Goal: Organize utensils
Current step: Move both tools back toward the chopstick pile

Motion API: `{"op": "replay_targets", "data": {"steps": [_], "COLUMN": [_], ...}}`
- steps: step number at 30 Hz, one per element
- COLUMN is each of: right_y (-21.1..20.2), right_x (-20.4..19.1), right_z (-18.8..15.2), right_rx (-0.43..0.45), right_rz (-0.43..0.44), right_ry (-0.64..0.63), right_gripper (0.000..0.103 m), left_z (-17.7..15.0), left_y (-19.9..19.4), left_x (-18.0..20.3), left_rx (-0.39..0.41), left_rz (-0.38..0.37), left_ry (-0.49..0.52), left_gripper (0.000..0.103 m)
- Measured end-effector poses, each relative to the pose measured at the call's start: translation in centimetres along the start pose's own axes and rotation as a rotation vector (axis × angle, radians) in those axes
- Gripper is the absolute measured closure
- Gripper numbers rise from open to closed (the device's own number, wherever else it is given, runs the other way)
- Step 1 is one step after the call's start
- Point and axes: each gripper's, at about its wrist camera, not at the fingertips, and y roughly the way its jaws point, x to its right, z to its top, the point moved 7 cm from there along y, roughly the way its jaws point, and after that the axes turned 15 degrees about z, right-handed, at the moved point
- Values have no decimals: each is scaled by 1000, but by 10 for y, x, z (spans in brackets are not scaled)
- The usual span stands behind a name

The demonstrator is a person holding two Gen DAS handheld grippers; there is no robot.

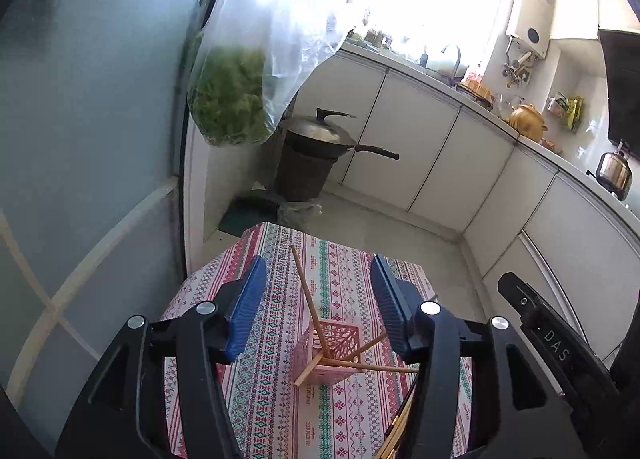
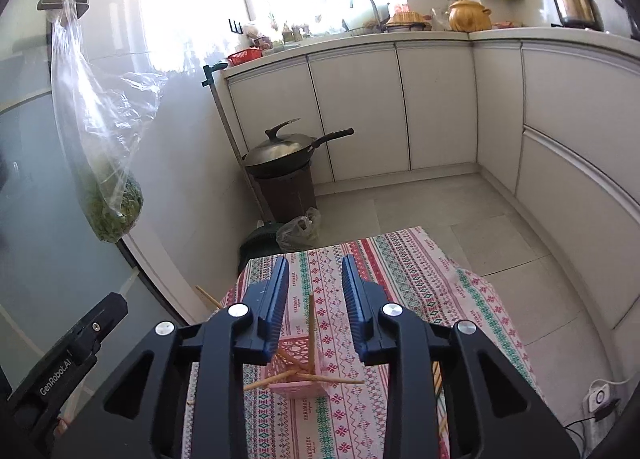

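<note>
A pink lattice utensil holder (image 1: 332, 355) stands on a small table with a patterned cloth (image 1: 280, 399). Several wooden chopsticks (image 1: 306, 291) lean out of it in different directions. My left gripper (image 1: 318, 287) hangs above the holder, open and empty. In the right wrist view the holder (image 2: 300, 373) and its chopsticks (image 2: 311, 333) sit below my right gripper (image 2: 315, 291), which is open and empty. More chopsticks (image 1: 394, 435) lie on the cloth at the lower right, partly hidden by my left gripper's right finger; they also show in the right wrist view (image 2: 437, 377).
A wok with a lid (image 2: 286, 149) sits on a dark bin beyond the table. A plastic bag of greens (image 1: 232, 99) hangs on the glass door at left. White cabinets (image 2: 400, 107) and a cluttered counter run along the back and right. The other gripper's body (image 1: 552, 339) is at right.
</note>
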Motion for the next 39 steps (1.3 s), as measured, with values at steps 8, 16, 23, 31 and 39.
{"op": "replay_targets", "data": {"steps": [8,16,23,31,39], "right_y": [-28,-53,-69,-93,-104], "right_x": [10,38,70,103,147], "right_z": [-24,-49,-76,-108,-114], "right_rx": [-21,-31,-58,-71,-115], "right_rz": [-44,-100,-163,-215,-196], "right_ry": [-47,-11,50,108,299], "right_gripper": [55,44,27,8,7], "left_z": [-26,-58,-79,-116,-206], "left_y": [-19,-25,-33,-54,-18], "left_x": [23,30,37,11,56], "left_rx": [26,4,-7,-25,-287], "left_rz": [8,19,19,51,3], "left_ry": [100,150,177,62,280], "left_gripper": [40,30,22,7,7]}}
